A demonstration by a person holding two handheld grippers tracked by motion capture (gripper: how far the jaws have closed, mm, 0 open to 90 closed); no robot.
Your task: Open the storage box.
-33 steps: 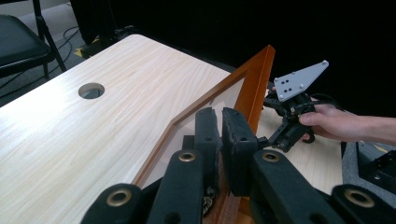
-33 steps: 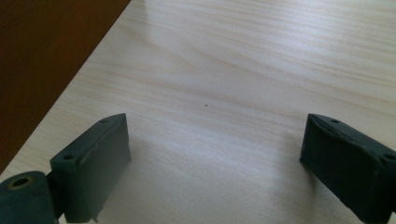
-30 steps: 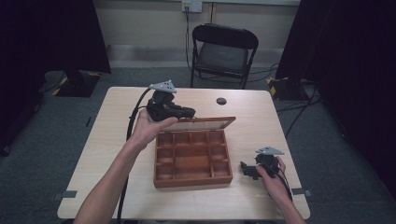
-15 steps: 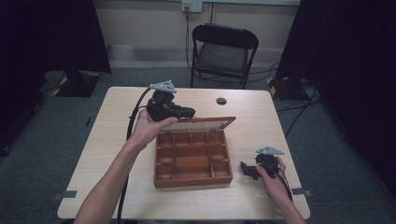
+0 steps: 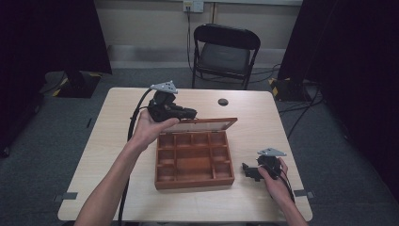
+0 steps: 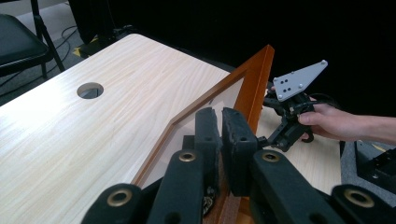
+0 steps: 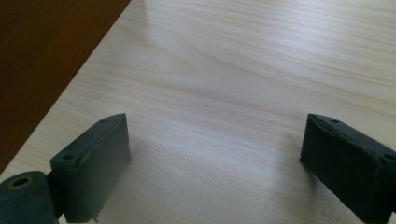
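Note:
A brown wooden box point(image 5: 194, 160) with several small compartments sits mid-table, its lid point(image 5: 207, 123) standing upright along the far side. My left gripper point(image 5: 188, 114) is shut on the lid's left end. In the left gripper view the jaws point(image 6: 221, 116) pinch the lid's frame point(image 6: 254, 79), with a glazed panel inside it. My right gripper point(image 5: 245, 170) rests low on the table to the right of the box, open and holding nothing; it also shows at a distance point(image 6: 285, 133) in the left gripper view. The right gripper view has its jaws point(image 7: 215, 154) spread wide over bare wood, the box's side point(image 7: 42, 60) at upper left.
The light wooden table point(image 5: 117, 141) has a round cable hole point(image 5: 223, 101) behind the box. A black folding chair point(image 5: 226, 52) stands beyond the far edge. Cables point(image 5: 301, 113) trail on the floor at the right.

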